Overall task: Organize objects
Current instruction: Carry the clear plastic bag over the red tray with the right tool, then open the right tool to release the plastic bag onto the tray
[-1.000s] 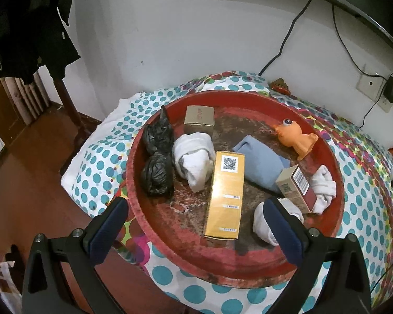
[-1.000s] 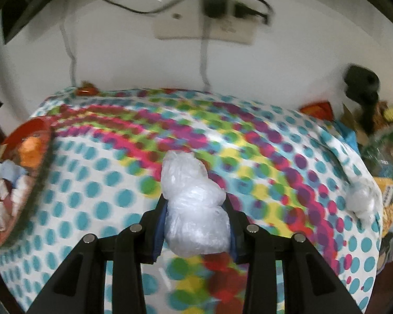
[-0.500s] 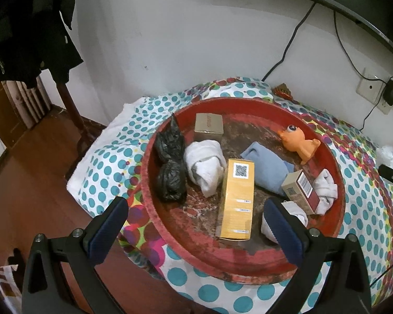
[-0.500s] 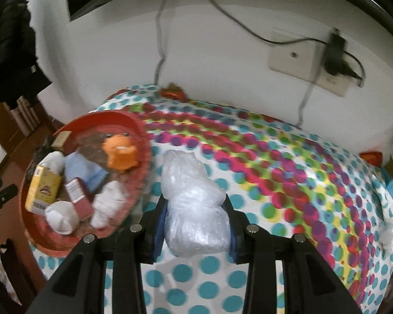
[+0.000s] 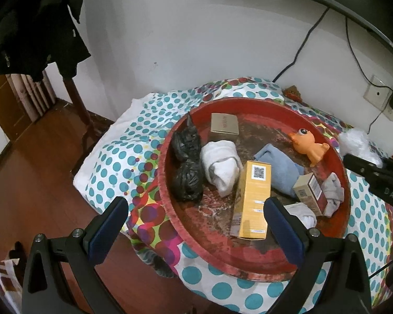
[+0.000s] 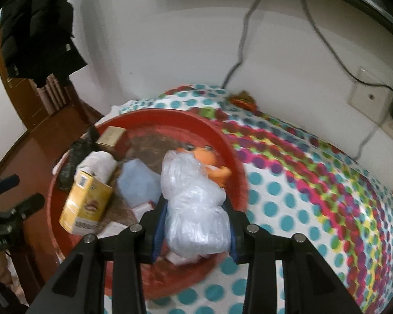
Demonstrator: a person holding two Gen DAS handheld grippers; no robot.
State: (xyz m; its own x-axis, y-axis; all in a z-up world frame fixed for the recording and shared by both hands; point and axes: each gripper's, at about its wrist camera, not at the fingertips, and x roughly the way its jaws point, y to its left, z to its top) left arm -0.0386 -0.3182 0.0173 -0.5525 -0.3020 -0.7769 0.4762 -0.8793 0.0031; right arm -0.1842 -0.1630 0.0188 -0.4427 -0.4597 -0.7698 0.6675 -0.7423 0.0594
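Bag: clear plastic bag (image 6: 195,210), crumpled into a bundle, is clamped between the two pads of the right gripper (image 6: 195,225) and hangs above the near-right part of the red tray (image 6: 238,167).
Change: a second ago the bundle was over open dotted cloth with the tray far off at the left edge; half a second ago the tray lay beside it; now the tray sits directly under and ahead of it.
Meaning: carry phase looks almost finished; release into the tray is the likely remaining step for this item.
Right tool: jaws are narrowed onto the bag, which bulges out above the pads.
Left tool: left gripper (image 5: 196,225) has its jaws spread wide, holds nothing, and hovers at the tray's near rim; its view has pulled back slightly over the last second.
Tray contents: yellow carton (image 5: 251,198), blue cloth (image 5: 277,172), orange toy (image 5: 307,146), white rolled socks (image 5: 221,164), black bags (image 5: 187,170), small tan box (image 5: 224,128), small red-sided box (image 5: 310,192).
Landing space: bare patches lie at the tray's back centre and near edge.
Surroundings: polka-dot tablecloth (image 6: 301,196) under the tray; white wall with a socket and cables behind.
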